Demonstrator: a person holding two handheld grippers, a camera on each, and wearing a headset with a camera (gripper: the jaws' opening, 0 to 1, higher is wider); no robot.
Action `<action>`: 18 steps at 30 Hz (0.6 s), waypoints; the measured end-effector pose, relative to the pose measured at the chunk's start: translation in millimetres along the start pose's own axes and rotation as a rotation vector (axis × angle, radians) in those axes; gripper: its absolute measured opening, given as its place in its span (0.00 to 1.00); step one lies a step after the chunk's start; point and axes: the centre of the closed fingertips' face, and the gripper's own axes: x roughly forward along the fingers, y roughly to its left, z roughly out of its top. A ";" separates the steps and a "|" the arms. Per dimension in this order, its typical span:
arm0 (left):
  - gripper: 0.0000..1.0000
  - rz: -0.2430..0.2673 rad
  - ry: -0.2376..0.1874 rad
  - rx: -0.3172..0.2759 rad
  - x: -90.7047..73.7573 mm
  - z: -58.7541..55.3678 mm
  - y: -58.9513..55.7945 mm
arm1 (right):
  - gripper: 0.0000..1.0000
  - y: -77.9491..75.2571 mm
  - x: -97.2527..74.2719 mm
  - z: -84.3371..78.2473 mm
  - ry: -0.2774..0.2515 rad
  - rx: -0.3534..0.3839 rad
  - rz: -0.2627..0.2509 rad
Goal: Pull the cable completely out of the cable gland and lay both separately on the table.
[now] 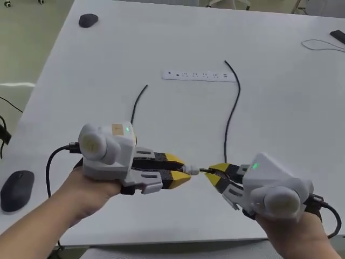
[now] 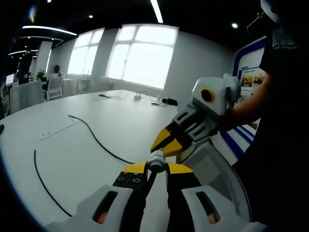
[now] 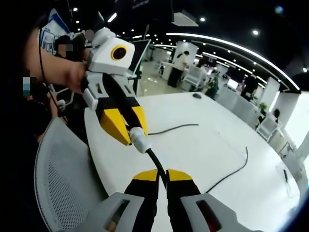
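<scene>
A small white cable gland (image 1: 190, 169) sits in the yellow tips of my left gripper (image 1: 183, 171), which is shut on it. A thin black cable (image 1: 205, 171) comes out of the gland and passes straight into my right gripper (image 1: 211, 175), shut on it close to the gland. In the left gripper view the gland (image 2: 156, 161) is pinched between the jaws of the left gripper (image 2: 155, 168). In the right gripper view the cable (image 3: 155, 162) runs from the gland (image 3: 137, 137) into the right gripper (image 3: 161, 175). Both grippers hover above the table's near edge.
A long black cable (image 1: 233, 108) lies on the white table (image 1: 161, 43), with a shorter stretch (image 1: 139, 100) to its left. A white power strip (image 1: 198, 75) sits further back. Dark mice rest at the near left (image 1: 16, 189) and far left (image 1: 88, 20). A mesh chair (image 3: 63, 183) stands below.
</scene>
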 end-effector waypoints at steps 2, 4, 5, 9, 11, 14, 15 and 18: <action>0.15 0.001 -0.001 0.002 -0.3 0.6 0.4 | 0.00 -2.1 0.7 -2.6 0.001 0.013 -0.002; 0.15 0.001 -0.003 -0.003 -0.9 0.8 1.8 | 0.00 -5.7 2.0 -8.8 0.008 0.035 -0.005; 0.15 0.000 -0.003 -0.007 -0.8 0.7 1.9 | 0.00 -7.7 2.0 -11.0 0.013 0.046 -0.011; 0.15 -0.002 -0.015 -0.015 -1.0 2.7 2.1 | 0.00 -17.4 0.2 -21.7 0.033 0.101 -0.032; 0.15 -0.004 -0.019 -0.018 -0.4 3.5 1.7 | 0.00 -21.7 -0.9 -26.9 0.034 0.163 -0.043; 0.15 -0.003 -0.023 -0.020 0.4 3.5 2.3 | 0.00 -27.9 -1.3 -35.7 0.048 0.234 -0.063; 0.15 -0.003 -0.025 -0.023 0.6 3.9 2.0 | 0.00 -29.9 -1.0 -41.0 0.058 0.282 -0.068; 0.15 -0.003 -0.028 -0.027 1.3 3.6 2.2 | 0.00 -34.0 0.1 -52.4 0.068 0.388 -0.076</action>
